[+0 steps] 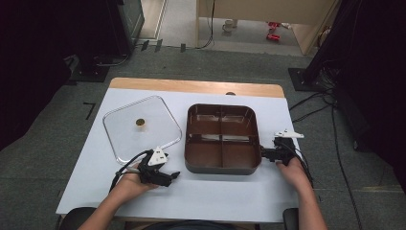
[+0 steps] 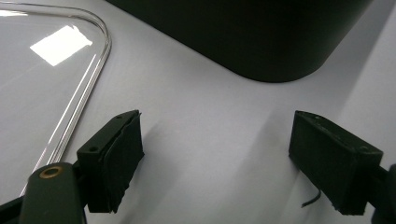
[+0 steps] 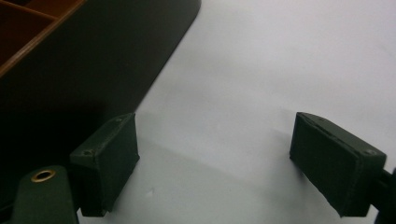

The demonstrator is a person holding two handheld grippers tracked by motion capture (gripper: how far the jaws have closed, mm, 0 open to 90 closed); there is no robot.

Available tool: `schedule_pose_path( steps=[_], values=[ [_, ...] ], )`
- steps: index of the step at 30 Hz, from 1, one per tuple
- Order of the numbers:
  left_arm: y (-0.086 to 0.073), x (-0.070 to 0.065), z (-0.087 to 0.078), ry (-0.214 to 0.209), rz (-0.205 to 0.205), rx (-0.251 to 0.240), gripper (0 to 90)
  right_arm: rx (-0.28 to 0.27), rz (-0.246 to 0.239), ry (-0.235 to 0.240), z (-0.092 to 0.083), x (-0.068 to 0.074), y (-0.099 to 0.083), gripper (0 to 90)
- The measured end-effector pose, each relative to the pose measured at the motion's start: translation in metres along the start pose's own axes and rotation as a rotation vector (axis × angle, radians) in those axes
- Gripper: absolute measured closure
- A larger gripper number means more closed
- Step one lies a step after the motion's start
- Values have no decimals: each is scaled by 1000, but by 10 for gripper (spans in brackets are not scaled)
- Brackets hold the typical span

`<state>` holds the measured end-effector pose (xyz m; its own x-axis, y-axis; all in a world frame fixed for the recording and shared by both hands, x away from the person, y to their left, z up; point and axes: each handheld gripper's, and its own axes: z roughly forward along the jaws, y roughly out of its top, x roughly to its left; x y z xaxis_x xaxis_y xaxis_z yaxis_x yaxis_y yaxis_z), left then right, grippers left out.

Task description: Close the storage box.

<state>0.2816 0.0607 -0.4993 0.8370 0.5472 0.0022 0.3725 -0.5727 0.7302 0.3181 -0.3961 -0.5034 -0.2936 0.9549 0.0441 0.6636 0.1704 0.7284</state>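
A brown square tray (image 1: 223, 166) with four compartments sits at the middle of the white table; the compartments look empty. To its left lies a clear square lid (image 1: 119, 134) with a small brown knob (image 1: 140, 123). My left gripper (image 1: 172, 176) rests on the table near the tray's front left corner, open, nothing between its jaws. In the left gripper view the lid's rim (image 2: 88, 84) is at the left and the tray's dark wall (image 2: 261, 42) ahead. My right gripper (image 1: 264, 154) is open beside the tray's right wall (image 3: 107, 60), low on the table.
The white table top (image 1: 215, 196) has bare room along the front and at both sides of the tray. A wooden edge (image 1: 191, 86) runs along the back. Cables and dark stands (image 1: 316, 72) lie on the floor beyond.
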Motion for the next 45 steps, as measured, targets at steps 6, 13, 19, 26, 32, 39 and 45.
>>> schedule_pose_path(
  steps=[6, 13, 19, 26, 32, 39, 45],
  values=[
    [1, -1, 0, 17, -13, 6, 151, 0, 0, 0, 0, 0, 0, 150],
    [1, -1, 0, 16, -19, 11, 153, 0, 0, 0, 0, 0, 0, 150],
    [3, 1, -3, 11, -17, 25, 226, 0, 0, 0, 0, 0, 0, 150],
    [13, 5, -5, 10, -9, 99, 253, 0, 0, 0, 0, 0, 0, 150],
    [23, 13, -11, -16, -44, 120, 270, 0, 0, 0, 0, 0, 0, 150],
    [30, 24, -16, -21, -91, 143, 297, 0, 0, 0, 0, 0, 0, 150],
    [37, 34, -26, 18, -75, 103, 341, 0, 0, 0, 0, 0, 0, 150]
  ],
)
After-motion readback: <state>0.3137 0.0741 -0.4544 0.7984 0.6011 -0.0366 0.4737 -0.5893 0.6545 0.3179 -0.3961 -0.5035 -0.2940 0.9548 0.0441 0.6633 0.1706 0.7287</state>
